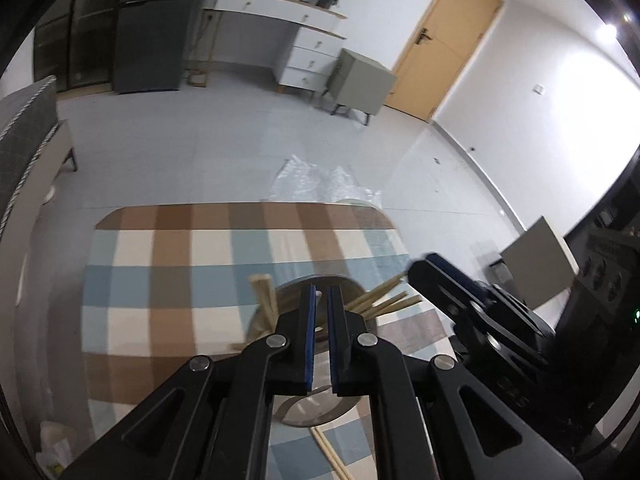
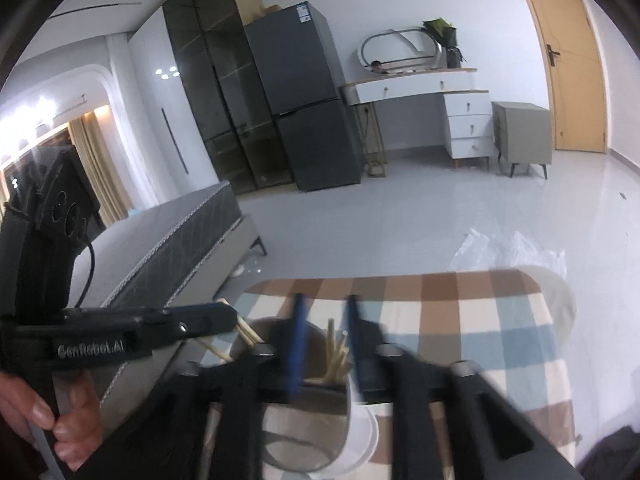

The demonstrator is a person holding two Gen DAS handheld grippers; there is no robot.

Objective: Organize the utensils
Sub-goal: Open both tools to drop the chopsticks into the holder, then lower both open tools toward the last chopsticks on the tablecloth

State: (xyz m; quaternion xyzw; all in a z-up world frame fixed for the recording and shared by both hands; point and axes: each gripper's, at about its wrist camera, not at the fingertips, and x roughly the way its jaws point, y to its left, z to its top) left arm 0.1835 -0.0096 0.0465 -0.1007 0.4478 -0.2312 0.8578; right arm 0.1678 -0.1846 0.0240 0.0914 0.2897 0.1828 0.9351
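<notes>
L hand-held gripper [image 1: 322, 300] narrow, jaws nearly together, nothing seen between them; sits right over the holder cup [image 1: 320, 404]. R hand-held gripper [image 2: 324, 312] jaws apart, blurred, can't tell if gripping; chopsticks [image 2: 336, 354] stand in cup just below/between its fingers. Most sticks already in cup, fanning out past L gripper tips. Loose pair [image 1: 330, 450] on checked bench [image 1: 168, 280] below-right of L gripper, still left. Judged mostly done.
</notes>
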